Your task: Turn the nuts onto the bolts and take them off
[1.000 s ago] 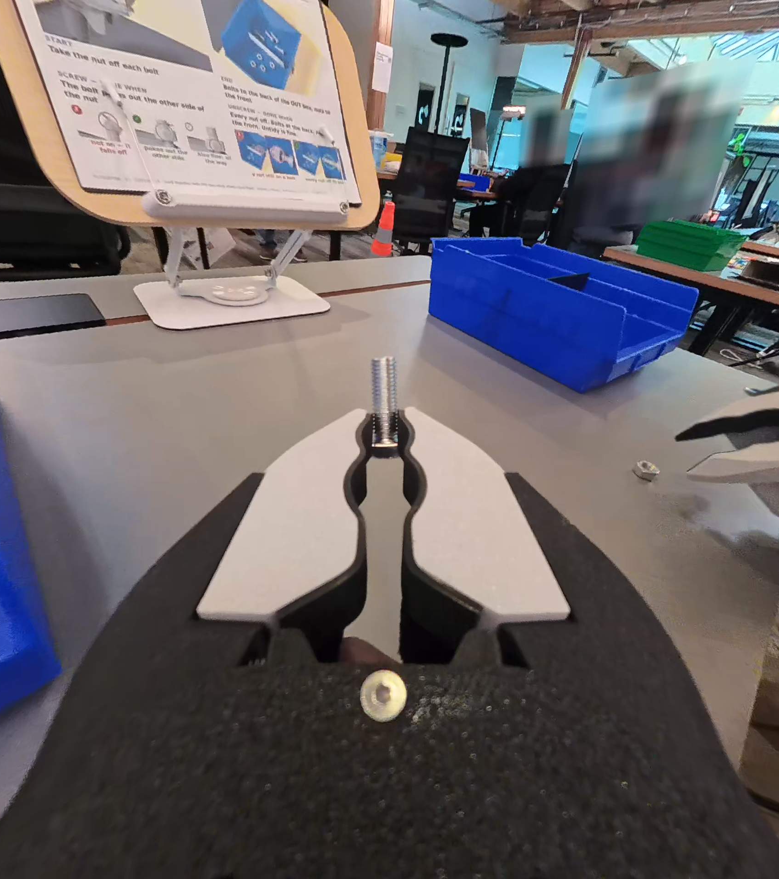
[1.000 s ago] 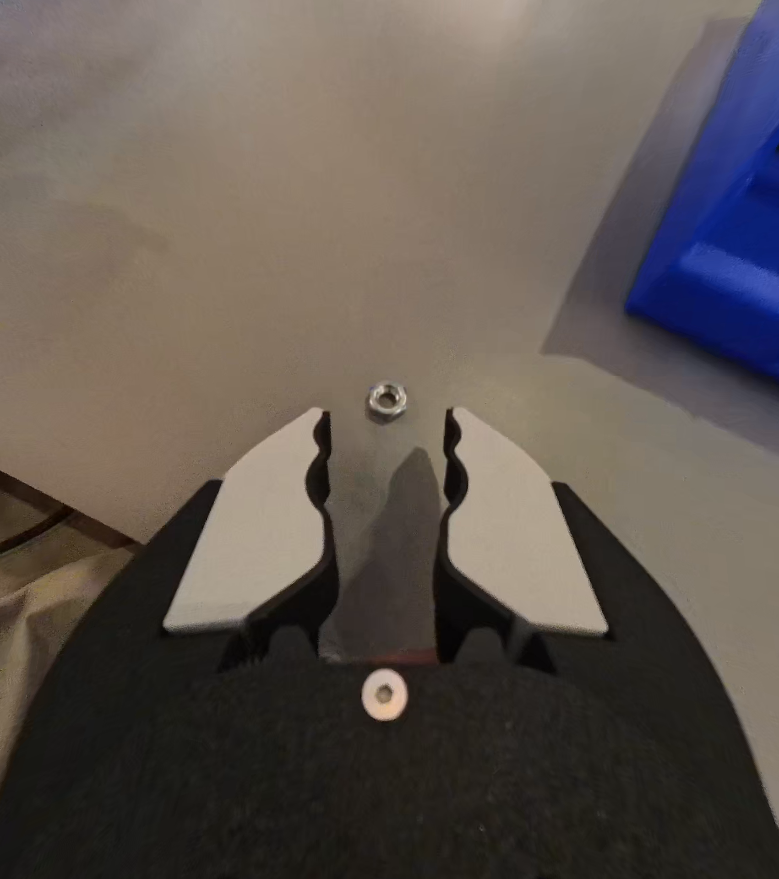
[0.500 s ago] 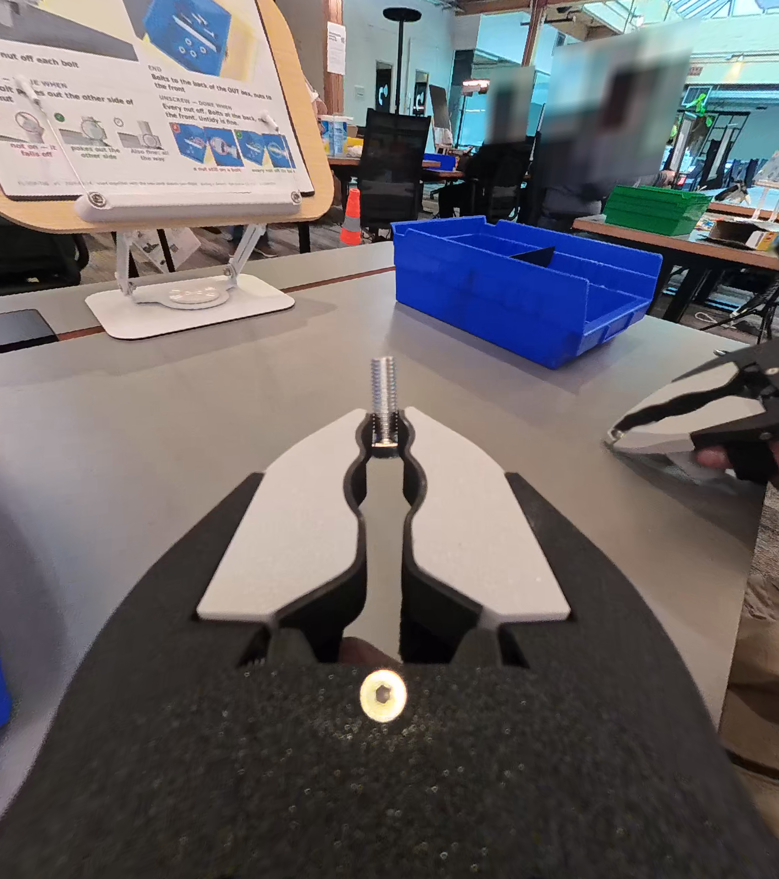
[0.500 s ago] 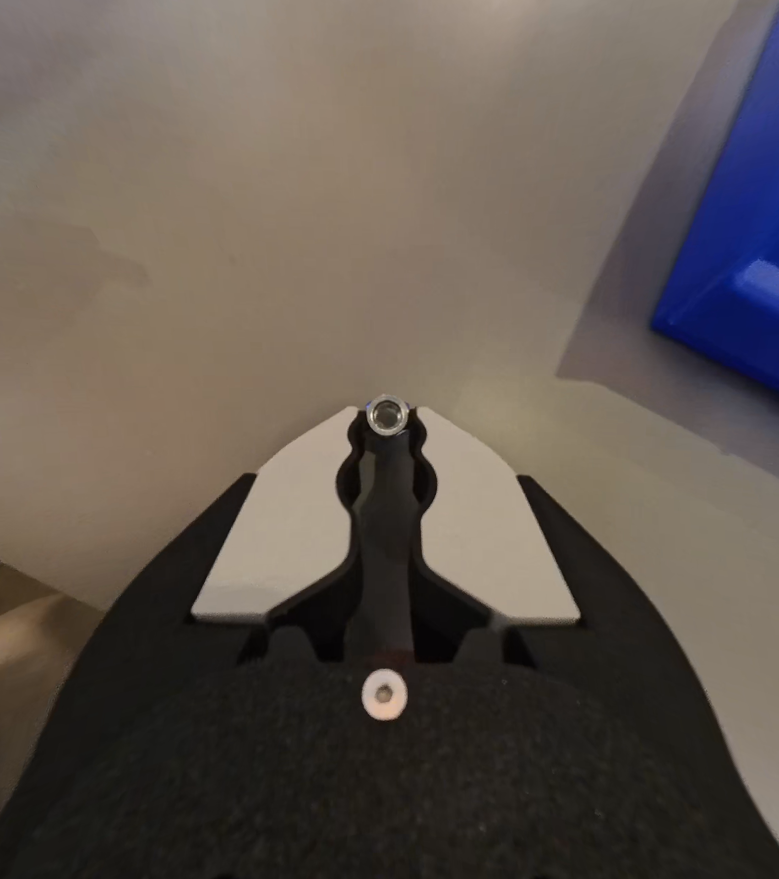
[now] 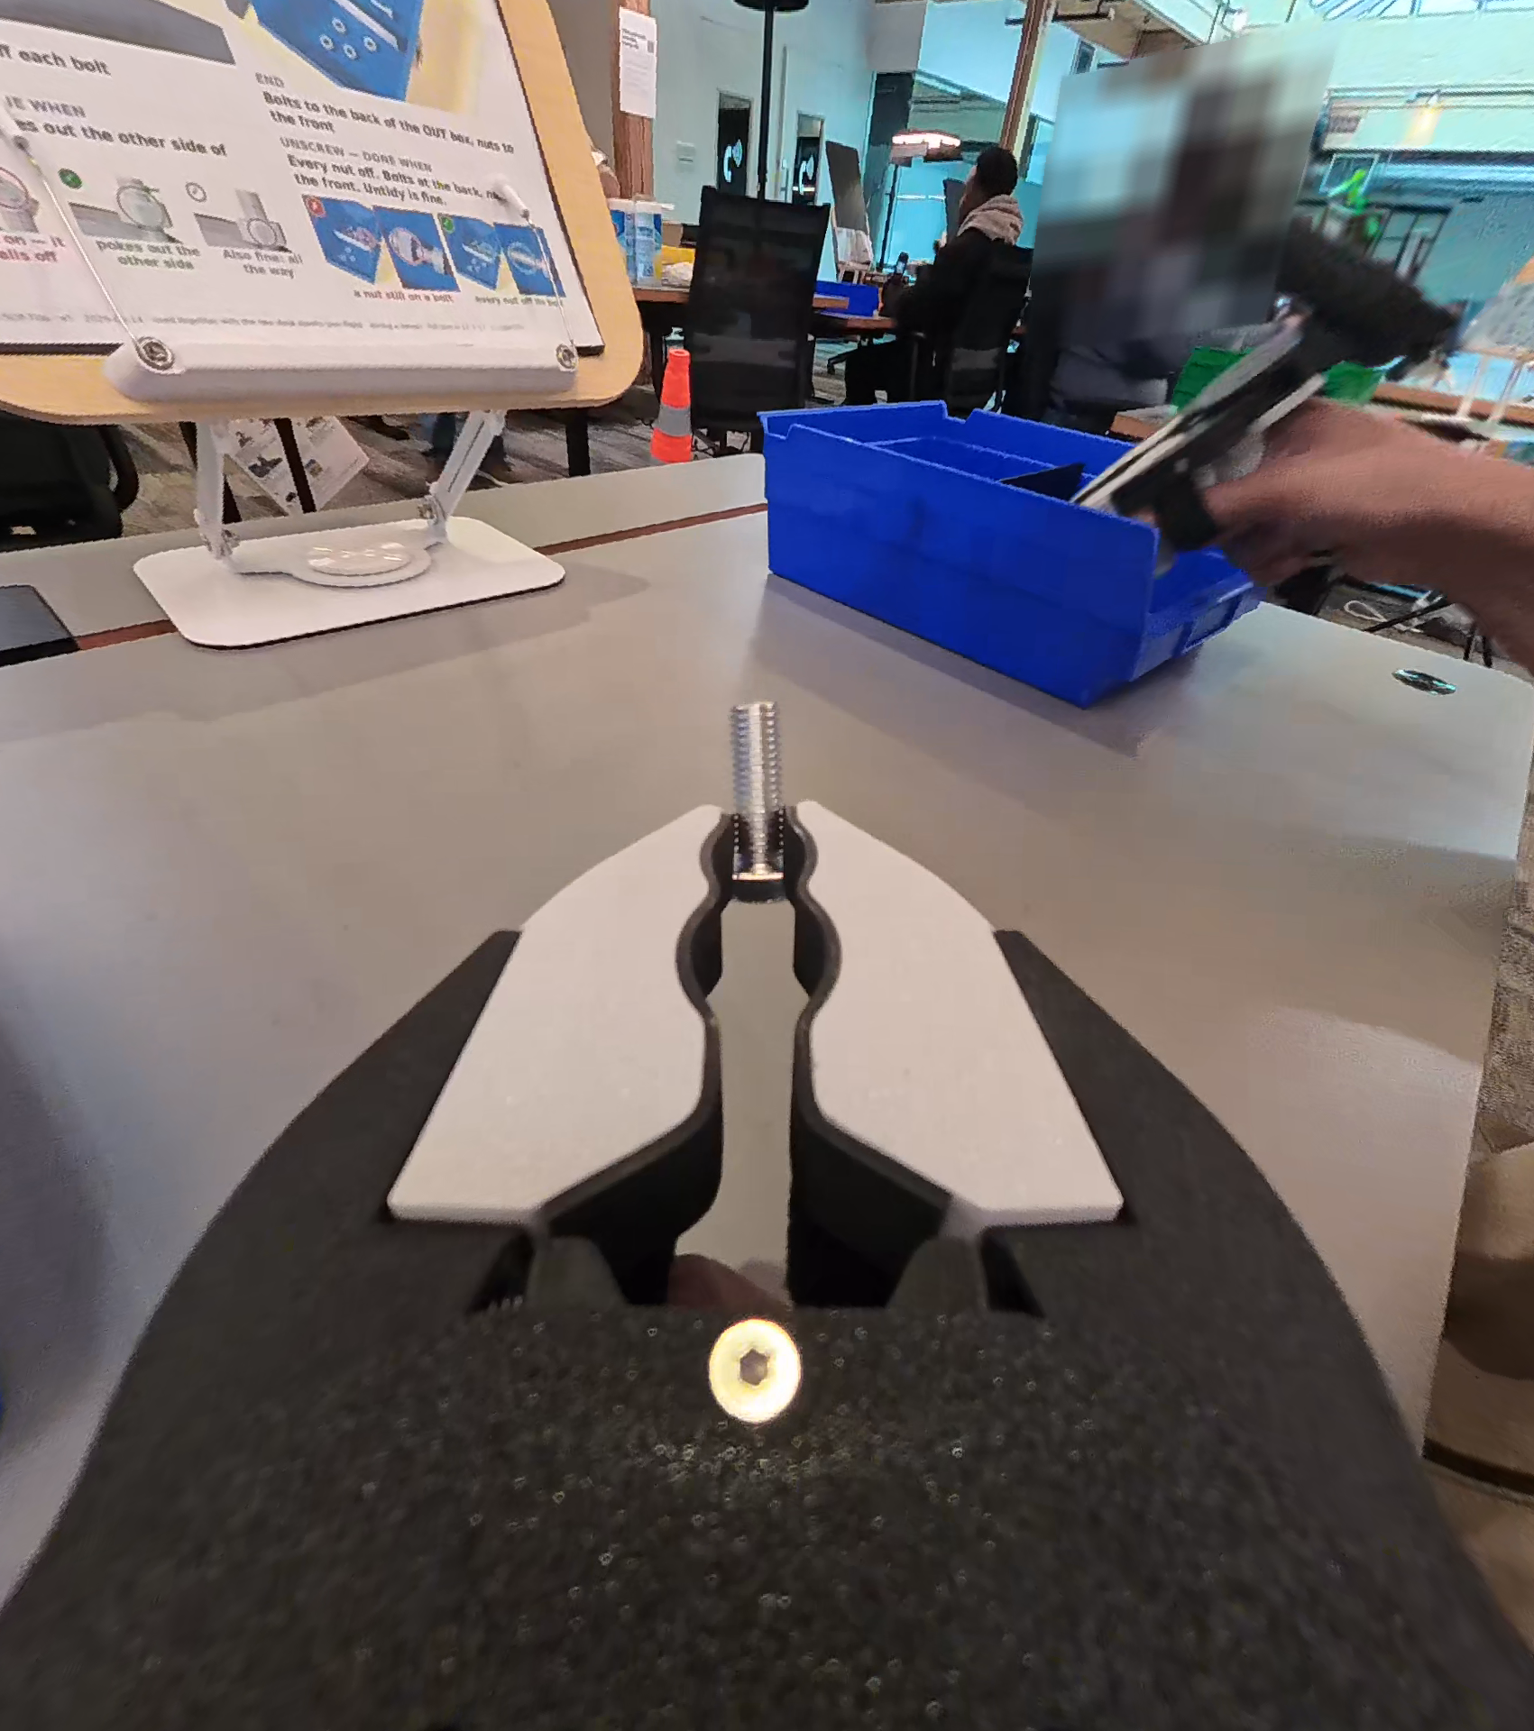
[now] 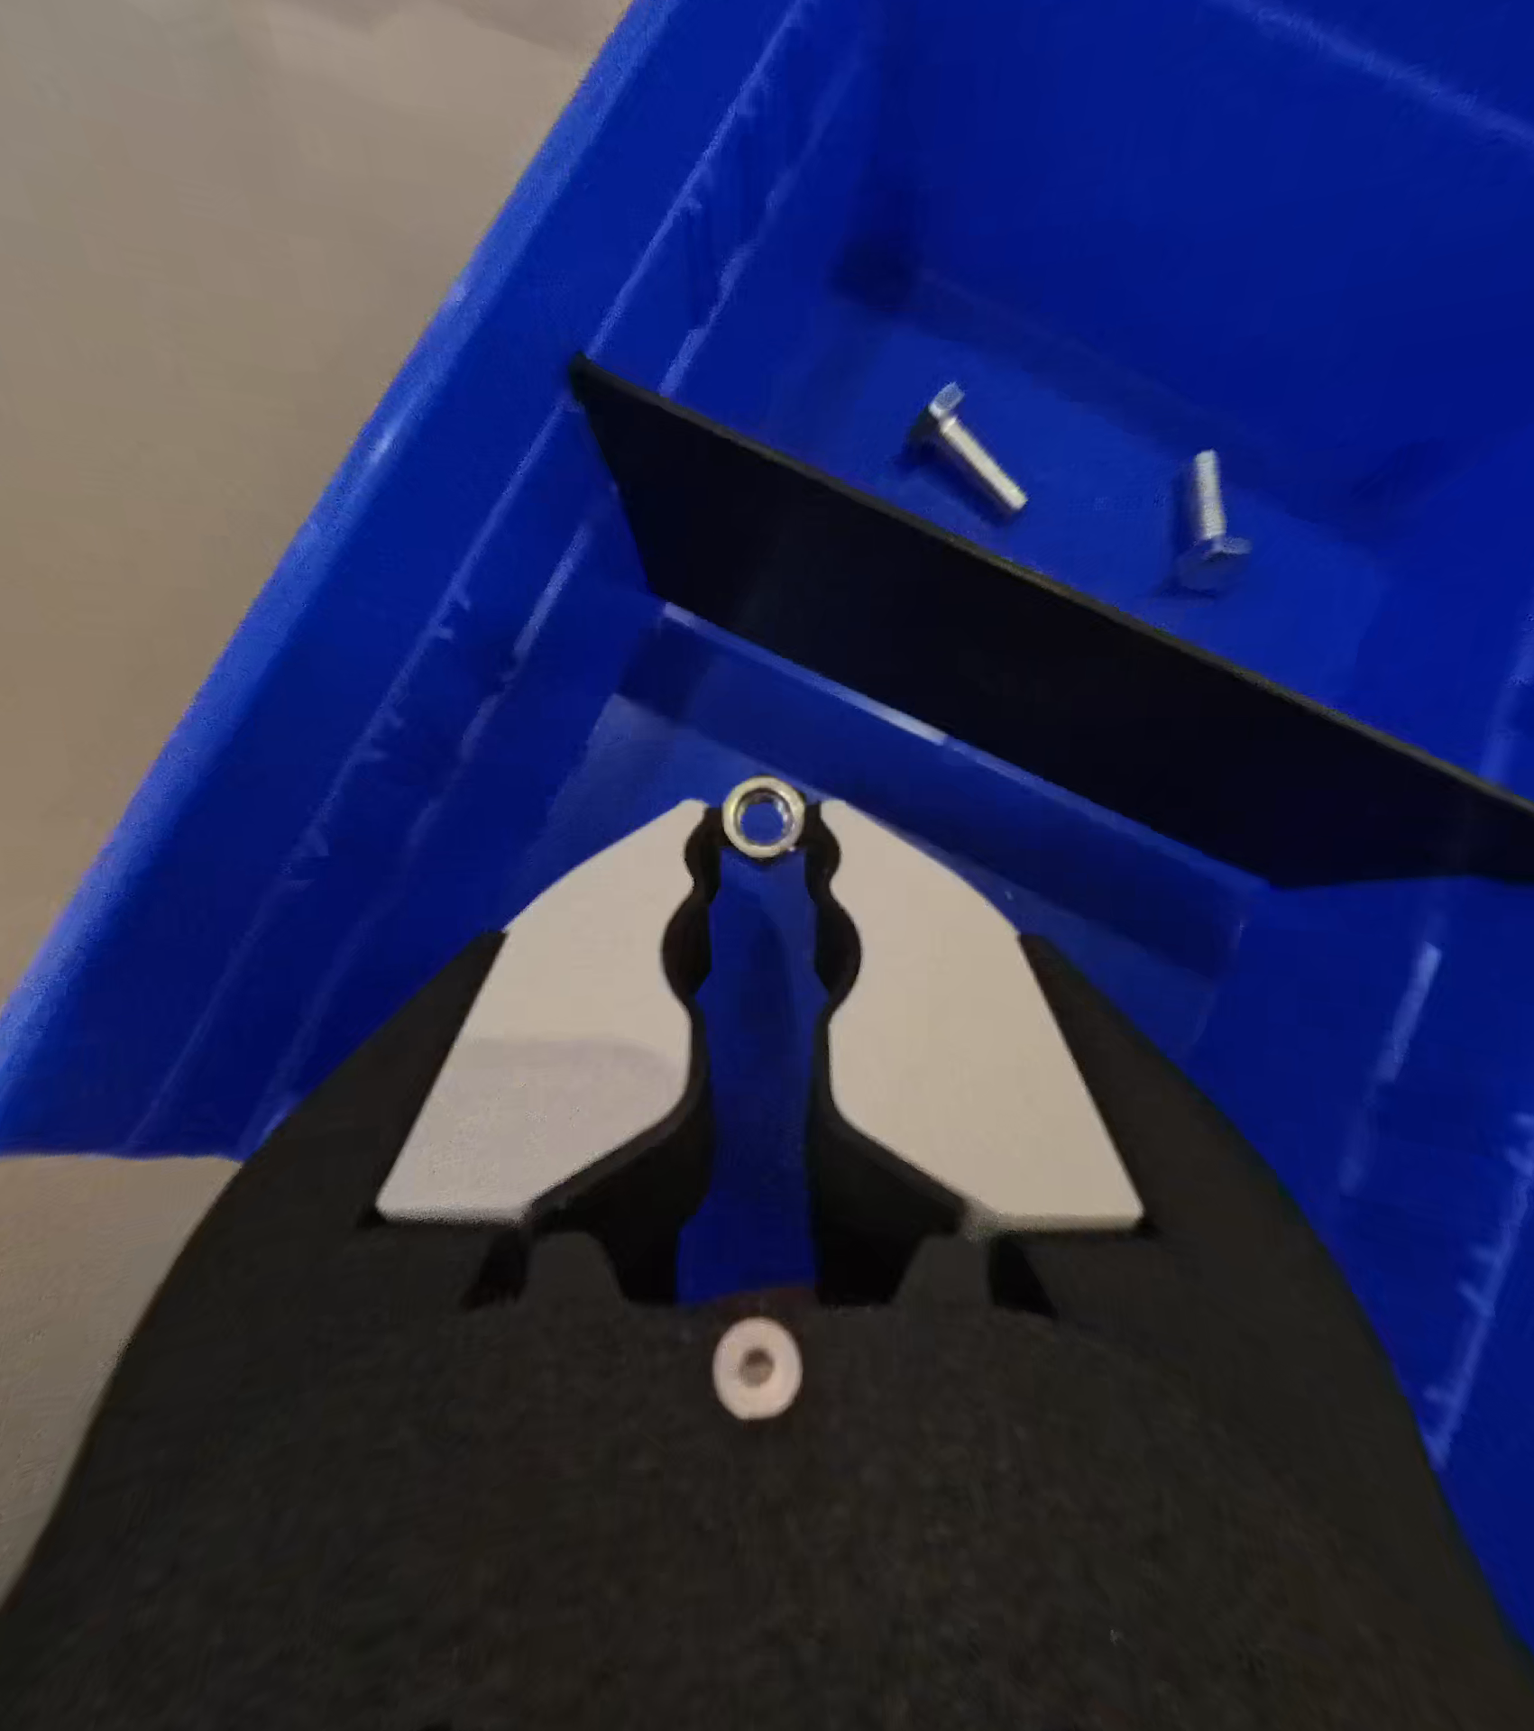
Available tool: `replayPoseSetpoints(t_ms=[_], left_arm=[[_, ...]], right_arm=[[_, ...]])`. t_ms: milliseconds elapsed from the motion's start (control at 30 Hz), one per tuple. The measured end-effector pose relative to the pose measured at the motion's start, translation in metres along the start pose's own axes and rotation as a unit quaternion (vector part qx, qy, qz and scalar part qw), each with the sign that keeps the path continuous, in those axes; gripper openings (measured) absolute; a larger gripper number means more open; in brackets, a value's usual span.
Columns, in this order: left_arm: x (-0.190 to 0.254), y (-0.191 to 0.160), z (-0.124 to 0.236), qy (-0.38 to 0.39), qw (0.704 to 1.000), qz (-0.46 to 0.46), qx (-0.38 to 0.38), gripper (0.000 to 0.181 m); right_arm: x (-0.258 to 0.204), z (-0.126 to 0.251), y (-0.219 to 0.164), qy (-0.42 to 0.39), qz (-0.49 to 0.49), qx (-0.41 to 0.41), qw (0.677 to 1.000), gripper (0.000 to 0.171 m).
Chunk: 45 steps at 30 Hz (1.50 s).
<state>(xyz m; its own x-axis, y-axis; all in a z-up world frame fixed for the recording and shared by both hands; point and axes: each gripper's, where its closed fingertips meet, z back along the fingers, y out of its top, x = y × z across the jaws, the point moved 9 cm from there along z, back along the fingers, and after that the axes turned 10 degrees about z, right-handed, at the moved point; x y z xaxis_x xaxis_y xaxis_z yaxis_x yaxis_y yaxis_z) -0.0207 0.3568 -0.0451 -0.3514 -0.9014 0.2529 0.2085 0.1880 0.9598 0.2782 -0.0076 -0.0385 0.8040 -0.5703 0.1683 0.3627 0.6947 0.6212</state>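
Spanning your whole workspace, the grey surface (image 5: 369, 890) carries a blue bin (image 5: 950, 553) split by a black divider (image 6: 1072, 674), with an instruction board (image 5: 276, 187) on its white stand at the back left. Your right gripper (image 6: 763, 829), jaws clenched on a small nut (image 6: 763, 826), hangs over the bin's near compartment, while two loose bolts (image 6: 969, 464) lie in the compartment beyond the divider. Your left gripper (image 5: 755, 848) has its jaws clamped on one bolt (image 5: 755, 768) by the head end, threaded shank pointing forward above the surface.
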Motion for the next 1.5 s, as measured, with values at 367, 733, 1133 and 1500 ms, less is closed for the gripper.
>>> replayPoseSetpoints(t_ms=[367, 733, 1133, 1500], left_arm=[[-0.002, -0.001, -0.005, -0.007, 1.0, 0.005, -0.015, 0.009], [-0.004, -0.002, -0.013, -0.029, 0.999, 0.008, -0.041, 0.009], [0.0, -0.003, -0.026, -0.03, 0.994, -0.062, -0.079, 0.009], [0.021, 0.01, -0.05, -0.111, 0.971, -0.188, -0.099, 0.009]], right_arm=[[-0.009, -0.035, 0.007, -0.011, 0.059, -0.085, 0.995, 0.018], [-0.013, -0.045, 0.004, 0.003, 0.082, -0.148, 0.986, 0.018], [-0.076, 0.057, 0.045, -0.008, 0.032, 0.136, 0.99, 0.029], [-0.257, 0.011, 0.08, 0.376, 0.046, 0.235, 0.895, 0.02]])
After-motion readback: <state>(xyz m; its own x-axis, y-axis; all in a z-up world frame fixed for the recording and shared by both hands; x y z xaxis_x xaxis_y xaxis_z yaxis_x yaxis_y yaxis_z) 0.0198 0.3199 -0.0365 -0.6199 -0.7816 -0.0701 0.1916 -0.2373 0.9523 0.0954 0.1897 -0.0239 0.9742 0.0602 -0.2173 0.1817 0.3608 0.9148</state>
